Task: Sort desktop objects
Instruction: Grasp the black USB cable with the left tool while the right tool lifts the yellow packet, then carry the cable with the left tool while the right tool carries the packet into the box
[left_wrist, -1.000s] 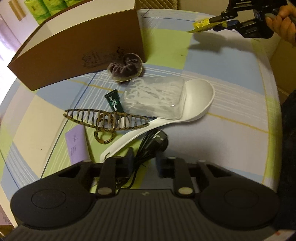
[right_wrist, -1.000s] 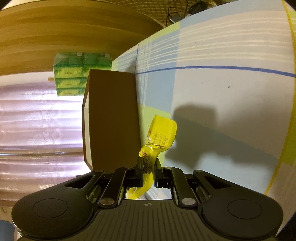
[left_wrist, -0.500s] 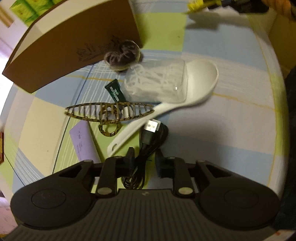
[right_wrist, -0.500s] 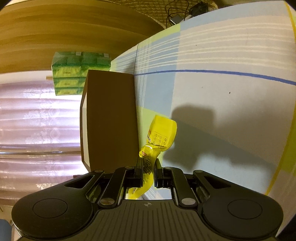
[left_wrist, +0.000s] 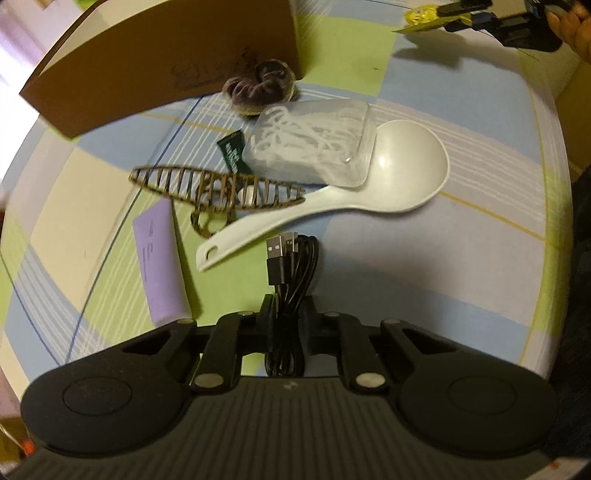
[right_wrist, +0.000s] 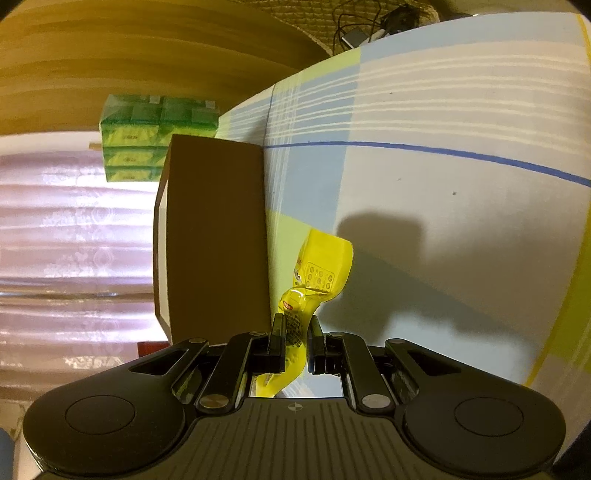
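My left gripper (left_wrist: 290, 306) is shut on a coiled black USB cable (left_wrist: 291, 266) and holds it above the table. Beyond it lie a white rice spoon (left_wrist: 369, 192), a clear box of white picks (left_wrist: 314, 144), a tortoiseshell hair claw (left_wrist: 218, 188), a green sachet (left_wrist: 232, 151), a purple card (left_wrist: 159, 258) and a dark scrunchie (left_wrist: 262, 85). My right gripper (right_wrist: 295, 328) is shut on a yellow packet (right_wrist: 317, 273), held in the air beside the brown cardboard box (right_wrist: 214, 240). It also shows far right in the left wrist view (left_wrist: 461, 11).
The cardboard box (left_wrist: 166, 55) stands at the back left of the checked tablecloth (left_wrist: 443, 258). Green tissue packs (right_wrist: 147, 140) are stacked behind it. The table edge curves along the right.
My left gripper has closed on the USB cable and lifted it off the table. The right gripper keeps the yellow packet almost still.
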